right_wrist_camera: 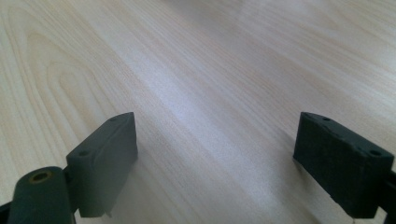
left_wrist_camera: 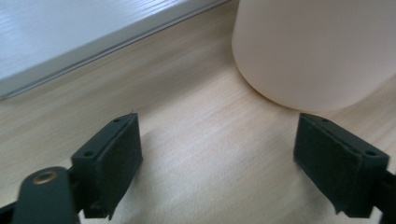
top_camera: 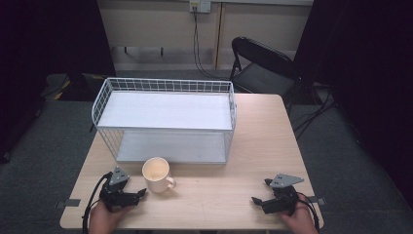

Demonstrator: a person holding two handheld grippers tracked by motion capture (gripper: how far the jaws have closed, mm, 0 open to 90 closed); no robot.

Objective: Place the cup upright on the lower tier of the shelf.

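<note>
L tool (top_camera: 142,193) jaws wide, nr cream mug (top_camera: 157,175) | R tool (top_camera: 255,201) jaws wide, over bare table (top_camera: 219,195); wire rack (top_camera: 165,119) behind

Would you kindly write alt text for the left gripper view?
The left gripper holds its two black jaws wide open over a light wooden table, empty. A cream ceramic mug stands just ahead, right; a white shelf board crosses upper left.

On the table (top_camera: 234,195): one cream mug (top_camera: 157,174) near the front edge, left of centre; one white wire rack (top_camera: 165,119) with two shelves toward the back edge; two grippers, one at each front corner. Beyond the table: one black folding chair (top_camera: 263,66).
</note>
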